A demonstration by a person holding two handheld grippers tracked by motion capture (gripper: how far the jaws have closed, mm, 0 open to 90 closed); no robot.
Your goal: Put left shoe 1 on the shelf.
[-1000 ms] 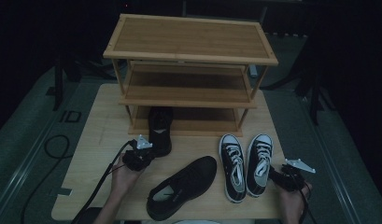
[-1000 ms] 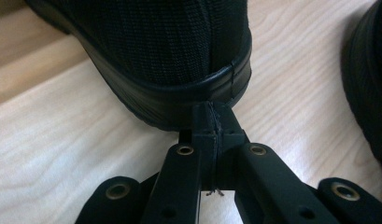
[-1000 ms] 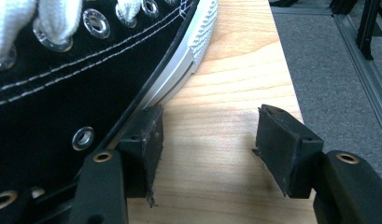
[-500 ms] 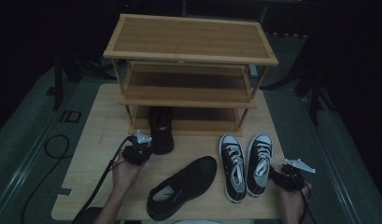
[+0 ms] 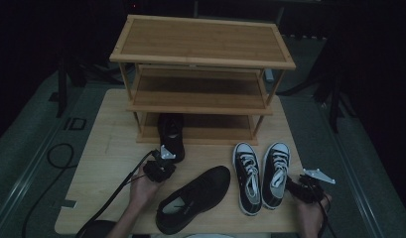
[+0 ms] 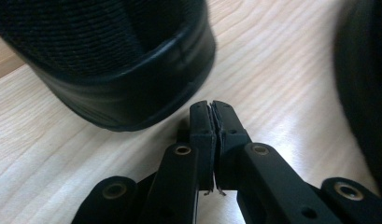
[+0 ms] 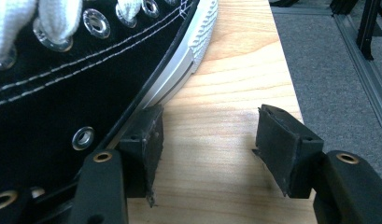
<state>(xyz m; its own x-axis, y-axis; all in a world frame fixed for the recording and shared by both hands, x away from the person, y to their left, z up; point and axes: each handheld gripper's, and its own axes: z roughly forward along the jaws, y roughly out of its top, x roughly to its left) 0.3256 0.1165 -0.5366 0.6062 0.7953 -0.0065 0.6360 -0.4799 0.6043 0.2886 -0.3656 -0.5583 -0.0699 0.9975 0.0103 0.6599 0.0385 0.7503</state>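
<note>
Here, "ID" [image 5: 74, 123] read on floor at 9 o'clock of table [image 5: 106, 148]; no shoe branding legible. Left gripper [image 6: 211, 108] seen pressed shut, empty, black shoe heel [image 6: 132, 60] at 11 o'clock. Same shoe [image 5: 171, 135] half tucked under rack [image 5: 203, 64]. Right gripper [image 7: 207, 133] spread wide, holding nothing; sneaker [image 7: 86, 74] touched by left pad, cut off.

A three-tier shoe rack [image 5: 202, 59] stands at the back of the table [image 5: 111, 129]. One low shoe [image 5: 171, 135] sits half on the rack's bottom shelf, toward its left end, heel sticking out forward. Its mate [image 5: 193, 198] lies before it, near the table's front edge, angled. To the right, a pair of sneakers [image 5: 262, 174] stands side by side, toes toward the rack.
</note>
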